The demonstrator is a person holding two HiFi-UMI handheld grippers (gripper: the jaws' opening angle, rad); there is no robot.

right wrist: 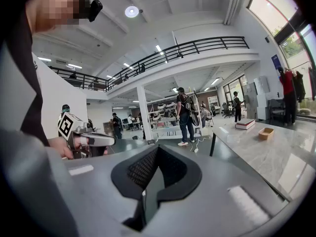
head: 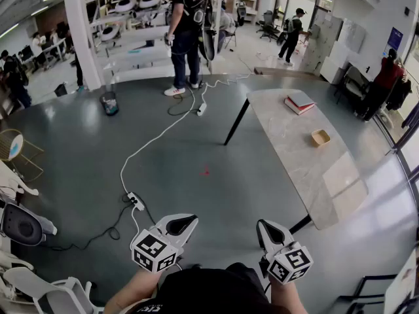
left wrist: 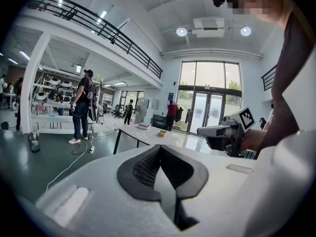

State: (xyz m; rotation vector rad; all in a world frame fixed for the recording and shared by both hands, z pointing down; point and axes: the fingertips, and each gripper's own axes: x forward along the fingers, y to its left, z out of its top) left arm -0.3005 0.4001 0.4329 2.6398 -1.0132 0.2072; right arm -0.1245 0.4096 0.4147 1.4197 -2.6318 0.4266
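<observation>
I hold both grippers low in front of me over the grey floor, each pointing forward. The left gripper (head: 186, 222) is shut with nothing between its dark pads, and its closed jaws fill the left gripper view (left wrist: 159, 151). My right gripper (head: 262, 226) is also shut and empty, with its closed jaws in the right gripper view (right wrist: 157, 150). Each gripper shows in the other's view, held in a hand: the right gripper (left wrist: 222, 131) and the left gripper (right wrist: 91, 139). Neither touches anything. The nearest object is a marble-topped table (head: 288, 142) ahead on the right.
On the table lie a red book (head: 299, 102) and a small wooden tray (head: 320, 137). A white cable with a power strip (head: 134, 200) runs across the floor. White chairs (head: 26, 224) stand at the left. A person (head: 186, 31) stands far ahead by a white column (head: 82, 31).
</observation>
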